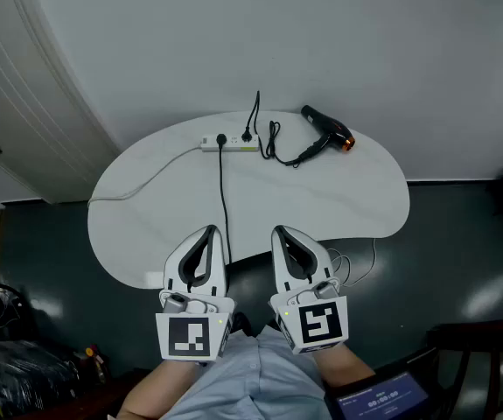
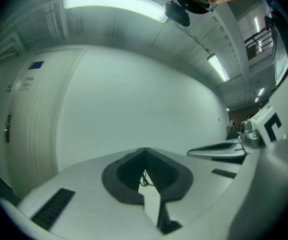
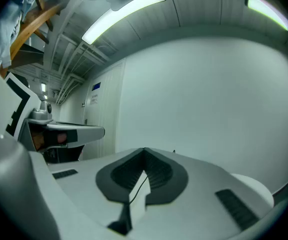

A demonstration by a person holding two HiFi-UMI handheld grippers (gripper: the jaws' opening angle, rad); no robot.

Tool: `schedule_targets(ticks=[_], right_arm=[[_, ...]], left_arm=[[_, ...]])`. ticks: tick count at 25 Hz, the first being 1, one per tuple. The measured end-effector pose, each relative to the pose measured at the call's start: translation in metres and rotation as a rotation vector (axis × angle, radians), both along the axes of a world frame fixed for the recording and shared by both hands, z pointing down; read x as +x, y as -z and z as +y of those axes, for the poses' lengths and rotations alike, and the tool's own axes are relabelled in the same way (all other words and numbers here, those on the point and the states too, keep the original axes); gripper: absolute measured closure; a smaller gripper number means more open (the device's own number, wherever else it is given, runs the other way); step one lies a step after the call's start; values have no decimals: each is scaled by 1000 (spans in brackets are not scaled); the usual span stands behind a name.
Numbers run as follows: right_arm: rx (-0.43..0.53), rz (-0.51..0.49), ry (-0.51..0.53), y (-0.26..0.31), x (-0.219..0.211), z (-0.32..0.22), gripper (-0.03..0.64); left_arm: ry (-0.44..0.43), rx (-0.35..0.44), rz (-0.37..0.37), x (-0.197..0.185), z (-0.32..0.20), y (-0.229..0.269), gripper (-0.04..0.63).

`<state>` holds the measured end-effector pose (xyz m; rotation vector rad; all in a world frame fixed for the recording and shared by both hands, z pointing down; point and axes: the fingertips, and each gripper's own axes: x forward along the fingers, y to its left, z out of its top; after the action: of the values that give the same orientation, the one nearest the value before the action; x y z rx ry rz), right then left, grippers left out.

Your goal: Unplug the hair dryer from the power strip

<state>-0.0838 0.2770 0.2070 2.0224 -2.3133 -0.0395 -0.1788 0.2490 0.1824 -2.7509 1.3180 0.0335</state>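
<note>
**Table** point(image 1: 356, 208): white, rounded top, dark floor around it.

**Power strip** point(image 1: 234, 147): white and slim, lying at the far middle of the table. Its white lead point(image 1: 146, 180) trails off to the left.

**Hair dryer** point(image 1: 325, 129): black with an orange nozzle tip, lying on its side to the right of the strip, near it but apart from it.

**Dryer cord** point(image 1: 275, 143): black and loosely looped between the dryer and the strip. It appears to end at the plug point(image 1: 248, 136) seated in the strip, though the detail is too small in the head view to be sure.

**Second plug** point(image 1: 221, 139): black, seated in the strip just to the left of the first. Its cable point(image 1: 224, 199) runs toward the near edge of the table.

**Left gripper** point(image 1: 209, 229): held level at the near edge, well short of the strip. The jaws are pressed together with nothing between them.

**Right gripper** point(image 1: 279, 230): beside the left one and level. Its jaws are likewise closed on nothing.

**Handling:**
- The plug is probably small, rigid, smooth plastic, held in its socket by friction.
- It is best pinched across the flat sides of its body, not by the limp cord.
- The strip looks light and is likely to lift or slide when the plug is pulled, so the other gripper should press it down.
- The dryer itself need not be touched.
</note>
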Motion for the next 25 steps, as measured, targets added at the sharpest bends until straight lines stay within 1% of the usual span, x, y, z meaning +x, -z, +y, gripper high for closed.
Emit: schedule_targets(ticks=[2,3,6,8,10,12,14,20,25], right_arm=[[1,1,-2,0,0,-2,617],[0,2,-3,0,-1,-3,617],[-1,7,-9,-1,-5,-2,617],[4,1,-10,-1,-7,-2,617],[17,-32,-3,0,-9,-4,617],[21,-69,-1,1,-10,-8,617],[13,-82,-12,0,-8,-10,616],[-5,-64,-41,0,0,-13,615],[-24,-73,-36,-4,21,-30,615]], left_arm=[[9,-40,53,3,-1,4,598],[11,-51,67,3,-1,5,597],[5,-44,47,-1,0,4,597],[-2,-50,73,-2,0,4,597],[-7,-58,91,-4,-1,4,597],[-13,-63,91,-6,-3,1,598],[-20,-64,81,-7,-4,-1,598],[-27,-81,85,-5,-9,-4,597],[-20,-91,64,14,-25,-8,597]])
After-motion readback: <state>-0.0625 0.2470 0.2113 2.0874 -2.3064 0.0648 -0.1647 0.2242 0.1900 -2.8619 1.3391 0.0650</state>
